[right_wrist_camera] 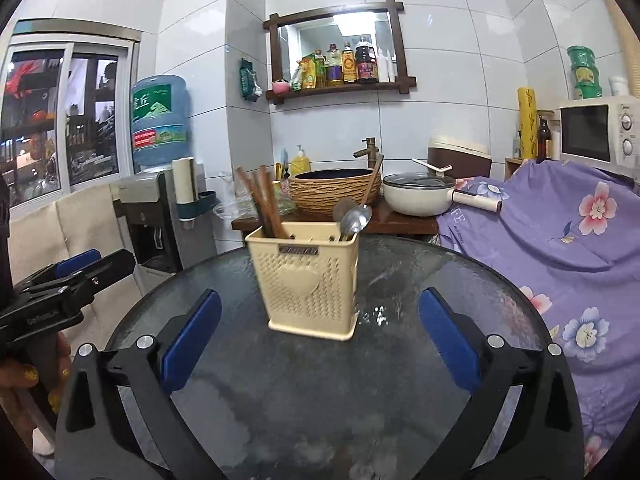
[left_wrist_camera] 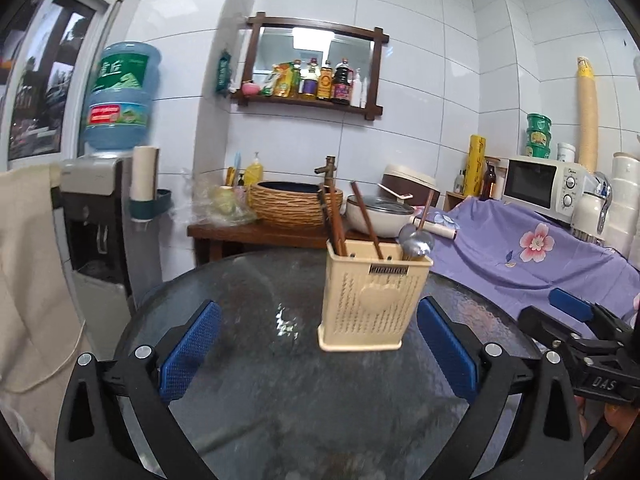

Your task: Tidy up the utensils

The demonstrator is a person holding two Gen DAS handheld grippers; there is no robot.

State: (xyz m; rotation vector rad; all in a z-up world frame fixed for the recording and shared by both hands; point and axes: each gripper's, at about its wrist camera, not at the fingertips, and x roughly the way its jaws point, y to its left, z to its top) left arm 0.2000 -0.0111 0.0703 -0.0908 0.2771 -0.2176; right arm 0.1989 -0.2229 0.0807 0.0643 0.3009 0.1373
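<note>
A cream perforated utensil holder (left_wrist_camera: 370, 300) stands upright on the round dark glass table (left_wrist_camera: 280, 380). It also shows in the right wrist view (right_wrist_camera: 308, 280). Brown chopsticks (left_wrist_camera: 334, 220) lean in its left part and metal spoons (left_wrist_camera: 416, 242) in its right part; in the right wrist view the chopsticks (right_wrist_camera: 264, 208) and spoons (right_wrist_camera: 354, 218) show the same way. My left gripper (left_wrist_camera: 318, 350) is open and empty, short of the holder. My right gripper (right_wrist_camera: 320, 344) is open and empty, in front of the holder. Each gripper shows at the edge of the other's view.
Behind the table stands a wooden counter with a woven basin (left_wrist_camera: 294, 204), a tap and a white pot (left_wrist_camera: 378, 216). A purple flowered cloth (right_wrist_camera: 560, 232) covers furniture on the right, with a microwave (left_wrist_camera: 538, 186). A water dispenser (left_wrist_camera: 104, 208) stands at the left.
</note>
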